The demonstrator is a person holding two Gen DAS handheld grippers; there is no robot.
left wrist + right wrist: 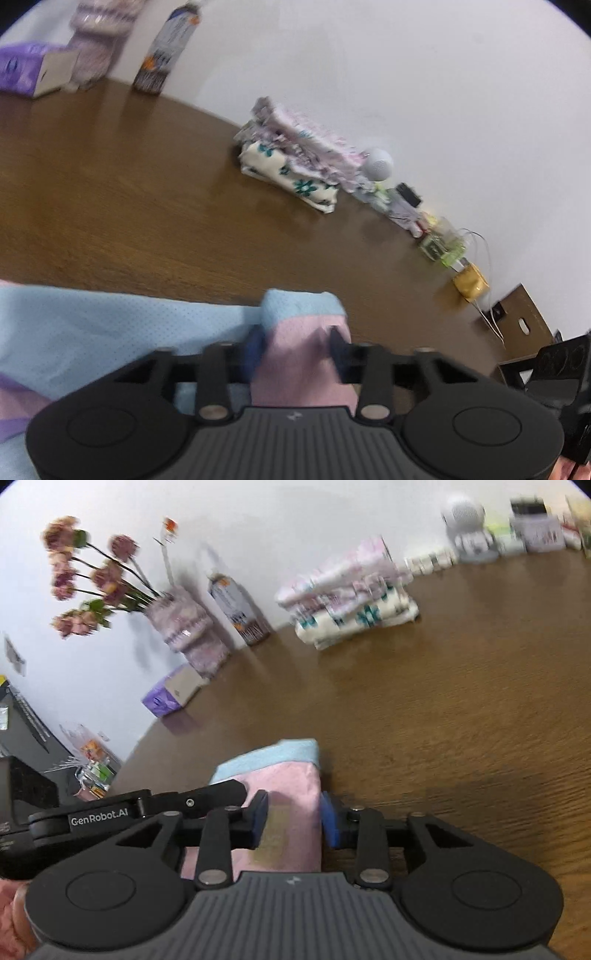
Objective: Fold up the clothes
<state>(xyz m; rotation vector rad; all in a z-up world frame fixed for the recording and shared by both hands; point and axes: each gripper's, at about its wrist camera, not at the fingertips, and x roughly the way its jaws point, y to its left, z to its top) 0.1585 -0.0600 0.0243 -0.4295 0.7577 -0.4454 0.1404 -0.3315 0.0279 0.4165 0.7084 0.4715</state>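
Observation:
A pink and light-blue garment (92, 332) lies on the brown table (129, 192) at the near edge. In the left wrist view my left gripper (297, 350) is shut on a bunched pink and blue fold of it (306, 332). The right wrist view has my right gripper (293, 821) shut on another pink fold with a blue edge (291, 786), with a pale label on the cloth between the pads. The two grippers are close together: the other gripper's black body (140, 808) shows just left of my right one. A stack of folded floral clothes (295, 162) (351, 605) sits at the table's far side by the wall.
Along the wall stand a vase of pink flowers (184, 627), a carton (240, 609), a purple tissue box (170, 694), a white round device (376, 164) and small clutter (436, 236). A brown box (517, 325) sits past the table's right end. Bare tabletop lies between garment and stack.

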